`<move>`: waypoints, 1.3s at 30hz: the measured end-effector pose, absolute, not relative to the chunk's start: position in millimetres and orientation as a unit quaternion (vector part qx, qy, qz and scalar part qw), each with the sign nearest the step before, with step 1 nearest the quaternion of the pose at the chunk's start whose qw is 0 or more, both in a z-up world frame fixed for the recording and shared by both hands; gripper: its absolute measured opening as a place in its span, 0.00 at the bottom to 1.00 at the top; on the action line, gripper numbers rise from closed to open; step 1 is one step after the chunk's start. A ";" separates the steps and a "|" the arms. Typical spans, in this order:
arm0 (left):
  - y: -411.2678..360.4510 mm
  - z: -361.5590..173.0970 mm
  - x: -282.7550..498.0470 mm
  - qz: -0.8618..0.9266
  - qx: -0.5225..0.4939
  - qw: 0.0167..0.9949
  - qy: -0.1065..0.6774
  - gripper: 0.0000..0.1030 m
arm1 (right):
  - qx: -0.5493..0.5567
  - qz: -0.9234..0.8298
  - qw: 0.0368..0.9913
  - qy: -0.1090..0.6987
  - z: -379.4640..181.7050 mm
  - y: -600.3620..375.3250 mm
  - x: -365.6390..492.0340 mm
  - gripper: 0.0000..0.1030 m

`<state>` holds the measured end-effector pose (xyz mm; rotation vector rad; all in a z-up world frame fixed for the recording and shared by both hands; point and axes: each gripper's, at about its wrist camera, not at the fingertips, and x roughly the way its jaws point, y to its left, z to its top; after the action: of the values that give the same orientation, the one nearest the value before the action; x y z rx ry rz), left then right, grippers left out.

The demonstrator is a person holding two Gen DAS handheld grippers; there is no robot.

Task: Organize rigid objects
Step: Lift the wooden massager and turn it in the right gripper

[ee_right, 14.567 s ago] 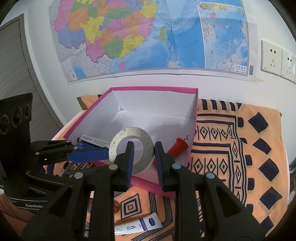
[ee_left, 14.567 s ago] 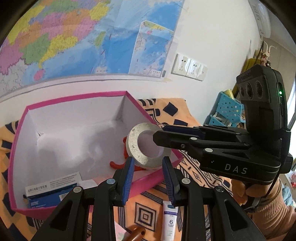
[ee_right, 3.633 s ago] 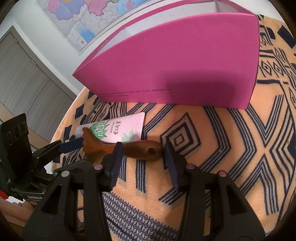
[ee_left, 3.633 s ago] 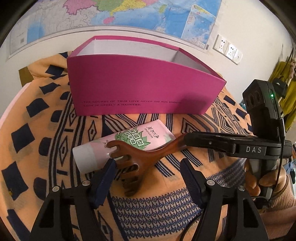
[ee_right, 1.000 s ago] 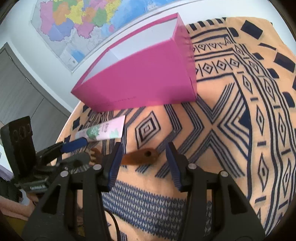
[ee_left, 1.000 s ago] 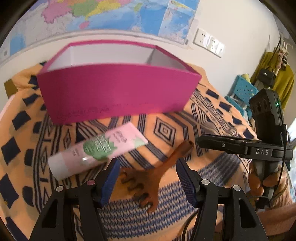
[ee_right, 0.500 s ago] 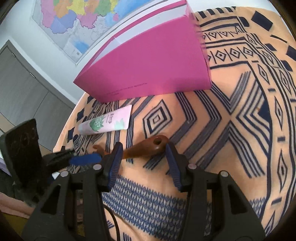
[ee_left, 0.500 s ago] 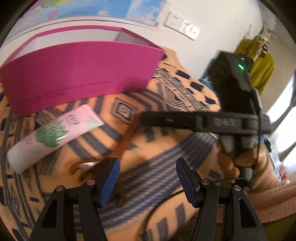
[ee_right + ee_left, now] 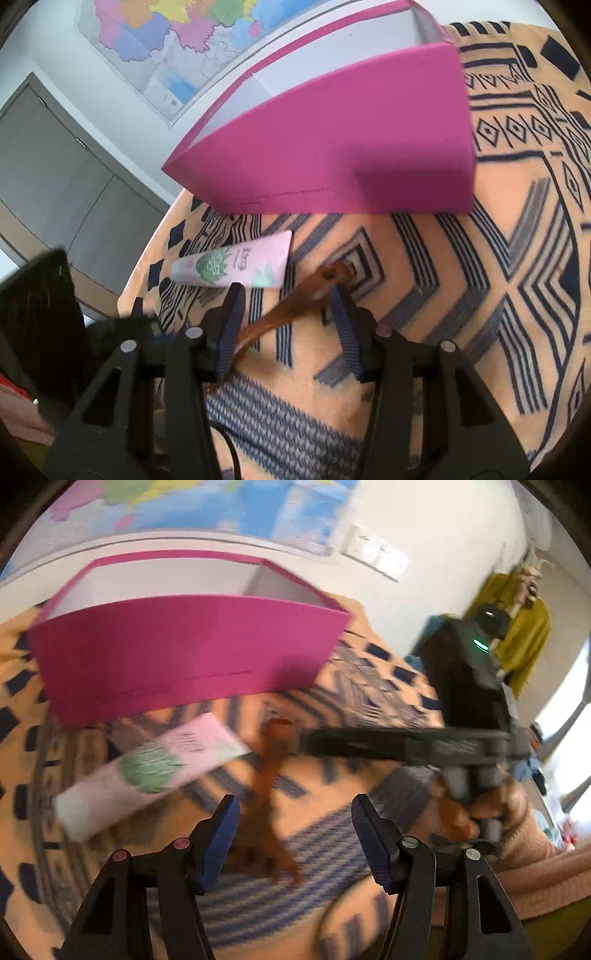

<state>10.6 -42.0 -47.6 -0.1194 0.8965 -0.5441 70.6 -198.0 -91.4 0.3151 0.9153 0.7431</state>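
Note:
A brown wooden back scratcher (image 9: pixel 271 775) lies on the orange patterned blanket, claw end toward me, handle pointing at the pink box (image 9: pixel 184 657). My left gripper (image 9: pixel 293 834) is open with the claw end between its jaws. My right gripper (image 9: pixel 288 314) is open around the scratcher's handle (image 9: pixel 295 302), not closed on it; it shows as a black blurred tool in the left wrist view (image 9: pixel 388 744). A pink tube with a green leaf print (image 9: pixel 147 764) lies left of the scratcher, also in the right wrist view (image 9: pixel 236 266).
The pink box (image 9: pixel 351 147) stands open-topped at the back of the blanket, white inside. A wall map and sockets (image 9: pixel 373 554) are behind it. Grey cabinet doors (image 9: pixel 55 166) are at left. A yellow garment (image 9: pixel 524 642) hangs at right.
Both views are motion-blurred. The scratcher has swung so its handle points toward the box. My right gripper has come down around the handle. My left gripper stays open over the claw end.

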 end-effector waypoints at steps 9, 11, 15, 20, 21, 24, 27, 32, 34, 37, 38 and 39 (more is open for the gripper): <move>-38.4 -71.8 27.2 -0.253 -0.041 0.846 0.467 0.62 | 0.145 0.370 0.806 0.439 -97.6 -203.6 32.2 0.50; -52.4 -74.4 28.0 -0.266 -0.042 0.838 0.474 0.62 | 0.148 0.368 0.806 0.439 -98.4 -206.0 26.3 0.50; -77.1 -74.6 22.1 -0.309 -0.053 0.818 0.483 0.62 | 0.164 0.350 0.813 0.436 -100.3 -221.9 22.2 0.50; -118.4 -71.7 24.3 -0.362 -0.052 0.798 0.480 0.62 | 0.186 0.311 0.828 0.428 -99.9 -251.4 18.3 0.50; -128.6 -71.6 27.1 -0.372 -0.047 0.795 0.477 0.62 | 0.191 0.304 0.830 0.427 -99.5 -257.1 17.5 0.50; -154.7 -70.2 32.1 -0.402 -0.026 0.783 0.475 0.62 | 0.203 0.276 0.841 0.419 -98.2 -276.9 13.5 0.50; -175.5 -70.1 29.3 -0.415 0.008 0.780 0.469 0.62 | 0.219 0.249 0.849 0.413 -97.8 -297.0 9.2 0.50; -143.7 -56.3 27.8 -0.366 0.025 0.818 0.443 0.62 | 0.228 0.235 0.852 0.408 -96.8 -308.5 1.3 0.50; -118.0 -51.2 35.7 -0.322 0.012 0.841 0.435 0.62 | 0.222 0.234 0.852 0.412 -98.5 -304.5 -0.4 0.50; -87.3 -48.9 49.0 -0.278 -0.009 0.857 0.435 0.62 | 0.213 0.238 0.850 0.419 -102.4 -294.6 -1.0 0.50; -82.9 -50.0 52.5 -0.267 -0.008 0.859 0.436 0.62 | 0.208 0.239 0.850 0.421 -103.2 -290.6 -1.7 0.50; -80.3 -52.2 56.5 -0.258 -0.004 0.861 0.438 0.62 | 0.201 0.238 0.852 0.422 -102.8 -287.4 -2.6 0.50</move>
<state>56.5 -80.3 -52.2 -0.0083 0.9187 -0.5411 -2.6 -287.4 -102.8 0.4226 0.8876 0.5021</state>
